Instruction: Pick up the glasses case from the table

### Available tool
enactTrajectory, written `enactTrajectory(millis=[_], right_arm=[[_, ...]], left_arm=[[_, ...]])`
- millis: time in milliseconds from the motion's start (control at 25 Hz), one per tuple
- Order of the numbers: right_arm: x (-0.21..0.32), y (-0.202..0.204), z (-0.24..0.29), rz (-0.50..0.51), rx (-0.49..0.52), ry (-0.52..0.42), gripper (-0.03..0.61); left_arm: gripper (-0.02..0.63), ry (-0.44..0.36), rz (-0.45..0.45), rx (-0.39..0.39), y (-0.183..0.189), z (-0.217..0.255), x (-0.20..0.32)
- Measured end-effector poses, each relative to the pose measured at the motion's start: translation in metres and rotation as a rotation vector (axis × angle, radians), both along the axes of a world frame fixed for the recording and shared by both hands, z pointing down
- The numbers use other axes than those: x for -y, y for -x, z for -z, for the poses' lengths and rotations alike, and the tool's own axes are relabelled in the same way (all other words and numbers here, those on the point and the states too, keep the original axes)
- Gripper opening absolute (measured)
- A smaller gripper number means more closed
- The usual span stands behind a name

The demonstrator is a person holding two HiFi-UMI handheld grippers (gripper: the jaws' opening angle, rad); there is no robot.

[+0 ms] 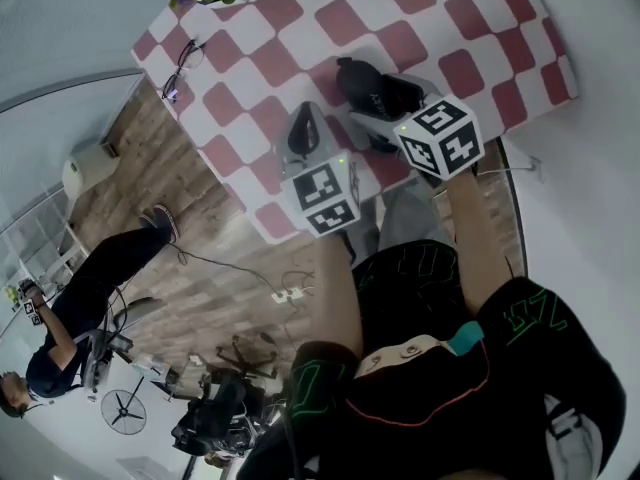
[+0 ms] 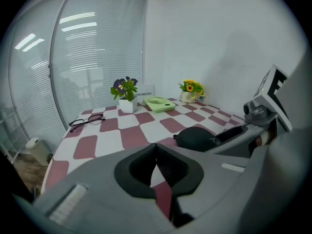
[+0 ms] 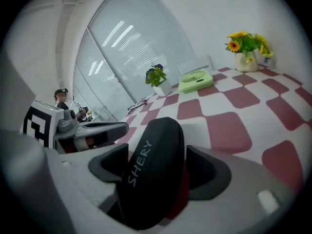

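Note:
The black glasses case (image 3: 152, 172), printed "SHERY", stands on edge between the two dark pads of my right gripper (image 3: 157, 165), which is shut on it. In the head view the case (image 1: 378, 90) sits over the near part of the checked table (image 1: 470, 28); whether it touches the cloth I cannot tell. My left gripper (image 1: 303, 133) hovers just left of it, jaws shut on nothing (image 2: 156, 167). From the left gripper view the case (image 2: 195, 138) shows to the right, with the right gripper's finger behind it.
A pair of spectacles (image 1: 180, 66) lies at the table's far left. A purple potted plant (image 2: 126, 90), a green fan (image 2: 158, 104) and a yellow flower pot (image 2: 191, 89) stand along the back. The table's near edge (image 1: 262, 230) runs just behind my grippers. A person (image 1: 90, 298) crouches on the floor at left.

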State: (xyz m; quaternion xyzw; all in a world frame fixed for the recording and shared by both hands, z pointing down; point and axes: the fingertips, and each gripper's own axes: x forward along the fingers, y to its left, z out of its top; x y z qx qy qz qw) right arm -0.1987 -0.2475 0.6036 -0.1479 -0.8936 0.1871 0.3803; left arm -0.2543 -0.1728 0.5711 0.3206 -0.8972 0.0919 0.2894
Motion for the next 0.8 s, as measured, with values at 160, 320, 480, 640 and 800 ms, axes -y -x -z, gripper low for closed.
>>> enactTrajectory(millis=[160, 320, 480, 640, 800], right_arm=[[-0.016, 0.0, -0.005, 0.058, -0.064, -0.002, 0.371], [-0.021, 0.002, -0.008, 0.116, -0.117, -0.069, 0.369], [-0.025, 0.003, -0.007, 0.117, -0.137, -0.074, 0.362], [-0.017, 0.009, 0.001, 0.066, -0.108, -0.051, 0.36], [-0.006, 0.023, 0.021, 0.045, -0.031, -0.084, 0.358]], left_arm=[[0.009, 0.0, 0.001, -0.003, -0.009, 0.001, 0.003], [0.009, -0.003, 0.054, 0.001, -0.003, 0.006, -0.015], [0.009, -0.009, 0.123, 0.027, 0.007, 0.022, -0.037], [0.009, -0.024, 0.172, 0.045, 0.015, 0.034, -0.052], [0.009, -0.045, 0.212, 0.058, 0.019, 0.041, -0.062]])
